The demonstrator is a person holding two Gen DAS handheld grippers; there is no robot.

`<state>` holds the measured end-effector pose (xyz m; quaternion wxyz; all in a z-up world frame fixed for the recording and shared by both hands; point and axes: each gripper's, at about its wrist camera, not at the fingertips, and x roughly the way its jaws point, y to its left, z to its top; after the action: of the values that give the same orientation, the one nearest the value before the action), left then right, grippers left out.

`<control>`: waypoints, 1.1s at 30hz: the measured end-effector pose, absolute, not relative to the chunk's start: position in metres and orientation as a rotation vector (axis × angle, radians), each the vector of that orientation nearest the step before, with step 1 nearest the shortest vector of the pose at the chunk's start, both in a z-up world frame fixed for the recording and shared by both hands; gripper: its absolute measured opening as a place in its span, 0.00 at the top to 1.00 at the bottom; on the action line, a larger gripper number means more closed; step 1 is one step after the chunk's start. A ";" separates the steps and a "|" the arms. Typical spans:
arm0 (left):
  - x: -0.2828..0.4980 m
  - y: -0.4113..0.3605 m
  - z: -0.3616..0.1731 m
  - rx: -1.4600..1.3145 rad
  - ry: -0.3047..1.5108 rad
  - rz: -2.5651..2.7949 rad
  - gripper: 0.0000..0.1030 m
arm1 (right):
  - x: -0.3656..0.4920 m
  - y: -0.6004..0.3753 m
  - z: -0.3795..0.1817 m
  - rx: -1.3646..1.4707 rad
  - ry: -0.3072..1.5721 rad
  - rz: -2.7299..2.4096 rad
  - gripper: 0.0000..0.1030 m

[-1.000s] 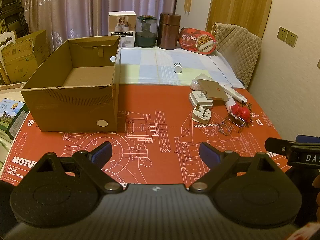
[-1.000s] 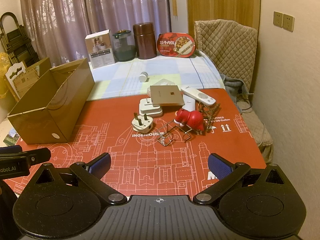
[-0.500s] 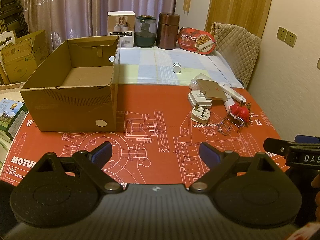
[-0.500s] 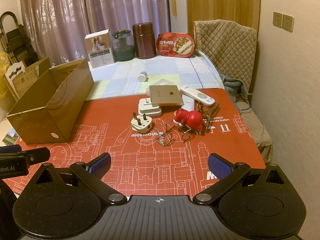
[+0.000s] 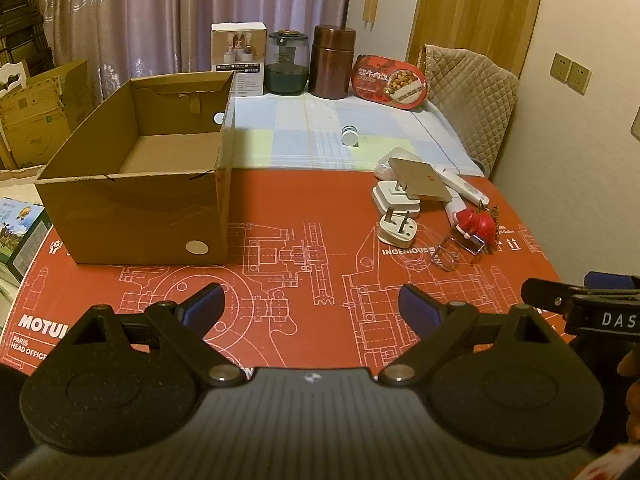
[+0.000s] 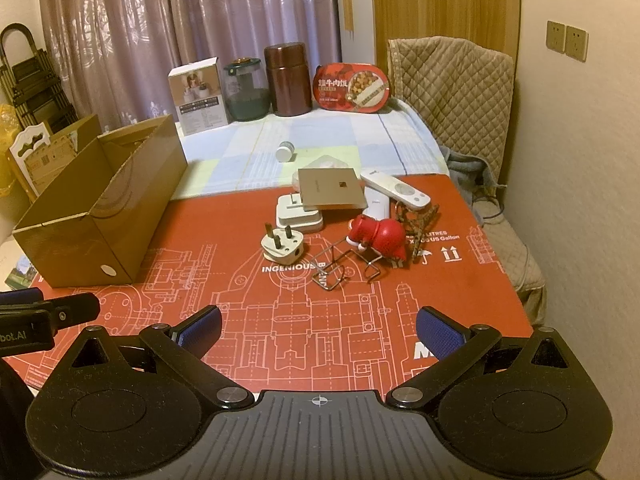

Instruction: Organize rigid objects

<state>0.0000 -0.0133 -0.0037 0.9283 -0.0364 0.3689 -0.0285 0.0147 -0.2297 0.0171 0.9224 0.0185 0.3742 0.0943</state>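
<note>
**Still no move: both grippers wait, box empty**

Essentially nothing has changed in the last second. The left gripper (image 5: 310,306) stands wide with nothing between its fingers, over the near edge of the red mat (image 5: 304,208). The right gripper (image 6: 318,326) is likewise wide and empty over the same near edge. Neither has shifted against the earlier frames; only a slight drift of view is noticeable.

The cardboard box (image 5: 132,216) sits at the mat's left side, open-topped, and its floor, as far as visible, is bare. The loose items lie clustered toward the mat's far right corner: a white plug (image 6: 282,246) nearest, a white adapter (image 6: 298,216) behind it, a tan flat card (image 6: 332,190) resting partly on the adapter, a white remote (image 6: 396,190), a red figure (image 6: 378,234) and a bent wire clip (image 6: 340,266). All match their earlier places.

Judgement: sorting is not begun. The plug, standing clear of the others, appears the easiest first pick for the right gripper.
</note>
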 end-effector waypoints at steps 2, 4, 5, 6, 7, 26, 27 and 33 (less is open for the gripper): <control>0.002 -0.015 -0.004 -0.076 0.757 -0.068 0.11 | 0.015 -0.231 0.016 0.039 0.770 0.194 0.02; 0.004 -0.016 -0.004 -0.080 0.755 -0.083 0.11 | 0.017 -0.234 0.015 0.042 0.769 0.194 0.02; 0.006 -0.017 -0.003 -0.084 0.753 -0.093 0.11 | 0.018 -0.235 0.016 0.044 0.766 0.192 0.02; 0.008 -0.018 -0.003 -0.085 0.750 -0.102 0.11 | 0.019 -0.237 0.017 0.046 0.760 0.188 0.02; 0.011 -0.018 -0.002 -0.084 0.748 -0.110 0.11 | 0.021 -0.240 0.018 0.048 0.753 0.184 0.02; 0.097 -0.050 -0.024 0.041 0.716 -0.245 0.11 | 0.075 -0.298 0.049 0.002 0.633 0.238 0.02; 0.102 -0.051 -0.027 0.042 0.716 -0.257 0.11 | 0.081 -0.299 0.046 -0.014 0.630 0.254 0.02; 0.131 -0.058 -0.055 0.075 0.730 -0.325 0.11 | 0.122 -0.306 0.011 -0.057 0.673 0.370 0.03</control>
<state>0.1312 -0.0575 -0.0548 0.9205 0.0367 0.3554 -0.1582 0.1217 -0.3056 0.0106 0.9267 -0.0279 0.3284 0.1805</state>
